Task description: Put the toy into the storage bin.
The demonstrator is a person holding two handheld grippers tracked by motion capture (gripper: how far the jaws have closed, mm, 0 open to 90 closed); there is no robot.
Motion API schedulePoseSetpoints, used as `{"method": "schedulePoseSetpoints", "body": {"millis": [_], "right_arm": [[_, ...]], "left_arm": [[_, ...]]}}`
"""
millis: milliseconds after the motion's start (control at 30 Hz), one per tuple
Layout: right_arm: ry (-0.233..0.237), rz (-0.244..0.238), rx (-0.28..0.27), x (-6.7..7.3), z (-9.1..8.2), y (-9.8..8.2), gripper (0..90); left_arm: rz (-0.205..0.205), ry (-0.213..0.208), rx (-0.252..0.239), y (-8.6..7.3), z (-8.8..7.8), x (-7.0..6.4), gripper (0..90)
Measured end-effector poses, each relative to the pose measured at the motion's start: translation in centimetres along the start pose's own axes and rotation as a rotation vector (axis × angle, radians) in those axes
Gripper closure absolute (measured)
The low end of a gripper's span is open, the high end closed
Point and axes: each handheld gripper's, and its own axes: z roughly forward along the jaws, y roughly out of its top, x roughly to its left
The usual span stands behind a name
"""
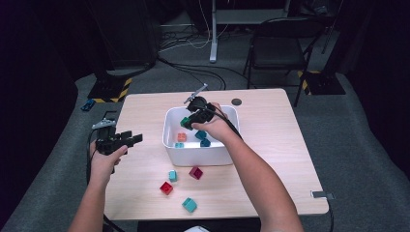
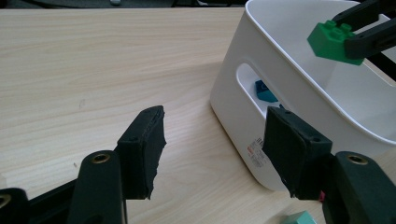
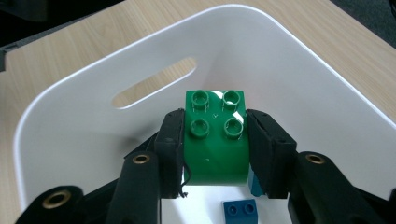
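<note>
Right gripper (image 3: 215, 154) is over the white bin (image 1: 169, 126), jaws clamped on the two sides of a green block (image 3: 215, 140). The four studs face its camera in the right gripper view. Block hangs inside the bin's rim, clear of the floor; in the left gripper view it shows above the bin's open top, pinched between the jaw tips.

On the bin floor in the high view: an orange block (image 1: 182, 137), a light blue block (image 1: 179, 145), a teal block (image 1: 200, 135) and a dark blue block (image 1: 205, 142). A dark blue block also lies just under the jaws in the right gripper view.

Left gripper (image 1: 131, 140) is over the left part of the table (image 1: 270, 145), well apart from the bin. Its jaws stand about half open with nothing between them, only bare wood below.

On the table in front of the bin: a small light blue block (image 1: 172, 176), a maroon block (image 1: 196, 172), a red block (image 1: 166, 188) and a turquoise block (image 1: 189, 205).
</note>
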Motion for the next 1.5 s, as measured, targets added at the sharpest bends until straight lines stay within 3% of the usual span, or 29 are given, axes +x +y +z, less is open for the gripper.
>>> {"method": "schedulePoseSetpoints", "body": {"millis": [233,600,900,1167,1500], "right_arm": [[0.005,0.006,0.02,-0.6,1.5,0.0,58.5],[0.009,-0.016,0.035,-0.3,3.1,0.1,58.4],[-0.017,-0.014,0.039,0.0,3.3,0.1,55.7],[-0.027,-0.013,0.031,0.1,2.0,0.0,54.8],[-0.019,-0.022,-0.036,1.1,-2.4,-0.4,52.3]], "left_arm": [[0.004,-0.002,-0.002,0.0,0.0,0.0,38.5],[-0.001,-0.002,-0.003,0.0,0.1,0.0,38.4],[-0.001,-0.003,-0.003,0.0,0.0,0.1,38.4],[-0.003,-0.003,-0.006,0.0,0.0,0.1,38.5],[0.0,0.001,0.001,0.0,0.0,0.1,38.4]]}}
